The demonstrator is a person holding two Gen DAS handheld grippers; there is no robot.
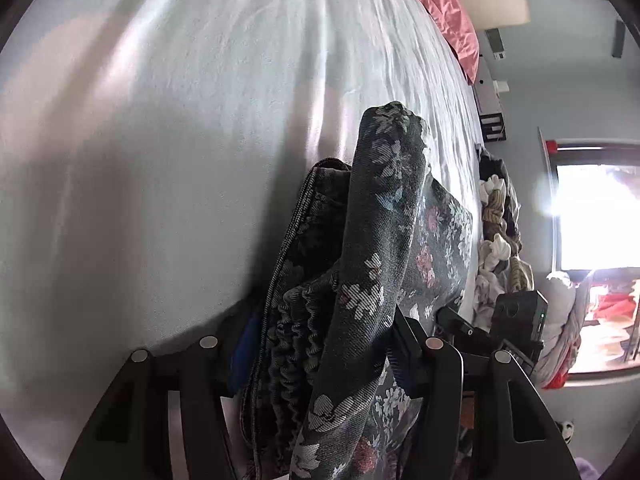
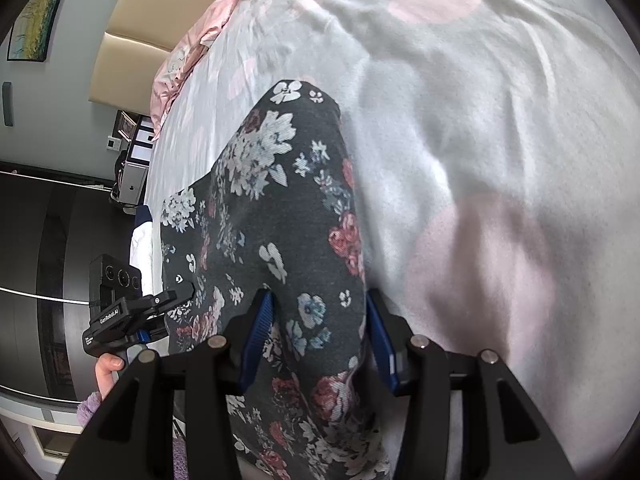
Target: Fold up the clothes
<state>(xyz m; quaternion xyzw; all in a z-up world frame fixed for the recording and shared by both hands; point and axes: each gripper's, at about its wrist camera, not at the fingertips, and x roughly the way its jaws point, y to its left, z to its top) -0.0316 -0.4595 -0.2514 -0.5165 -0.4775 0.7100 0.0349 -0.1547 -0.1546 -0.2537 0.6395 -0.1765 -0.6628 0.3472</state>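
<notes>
1. Item: floral garment. Dark grey fabric printed with white, pale blue and dusty red flowers; a gathered, elasticated band shows in the left wrist view, which I take for a waistband. Soft, drapes heavily, bunches in ridges.

2. Location: the garment hangs between my two grippers, above the bedsheet, a pale sheet with faint pink spots. Whether its far end touches the sheet I cannot tell.

3. Left gripper: clenched on a thick bundle of the garment, the gathered band and several layers wedged between the fingers.

4. Right gripper: fabric fills the gap between the blue pads; I judge it grasping the garment, though the pads sit fairly wide around a broad fold.

5. Governing relation: in both views the cloth runs forward from the jaws, its long axis roughly in line with the fingers. The left gripper appears beside the garment in the right wrist view, so the grips are close together. Neither hand is clearly nearer the free end.

6. Judgement: to lay it flat, I would likely need the grips drawn apart across the sheet.

7. Also present: pink bedding, headboard, laundry pile, window.
</notes>
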